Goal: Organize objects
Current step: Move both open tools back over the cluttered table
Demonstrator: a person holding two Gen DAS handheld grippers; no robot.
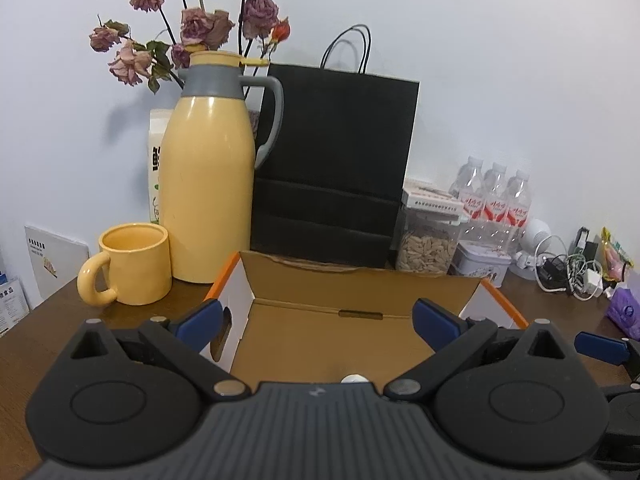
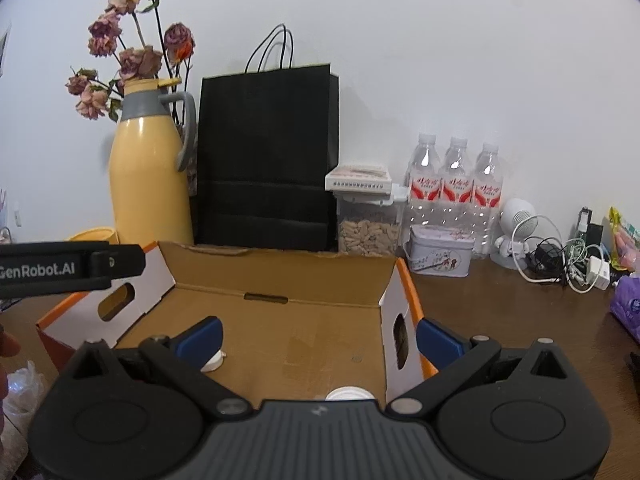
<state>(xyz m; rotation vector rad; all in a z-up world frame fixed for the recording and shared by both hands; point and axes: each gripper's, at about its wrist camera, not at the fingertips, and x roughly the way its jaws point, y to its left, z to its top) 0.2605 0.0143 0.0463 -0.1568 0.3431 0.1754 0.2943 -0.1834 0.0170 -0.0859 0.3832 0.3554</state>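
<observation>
An open cardboard box (image 1: 328, 332) with orange edges lies on the brown table, right in front of both grippers. My left gripper (image 1: 318, 320) is open above the box's near side, and nothing sits between its blue fingers (image 1: 200, 320). A small white round thing (image 1: 354, 378) peeks out just under it. My right gripper (image 2: 319, 340) is open too, its jaws standing either side of the box's right wall (image 2: 400, 320). Two white round things (image 2: 212, 362) (image 2: 348, 394) lie on the box floor (image 2: 300, 336) by it. The left gripper's black body (image 2: 60, 270) shows at the left edge.
A yellow jug (image 1: 208, 184) and yellow mug (image 1: 134, 264) stand behind the box on the left, with dried roses (image 1: 192, 28) behind them. A black paper bag (image 1: 336, 160) stands in the middle. To the right are a seed jar (image 1: 426, 248), water bottles (image 2: 456, 184), a tin (image 2: 440, 256), cables (image 2: 568, 264) and a purple packet (image 2: 628, 308).
</observation>
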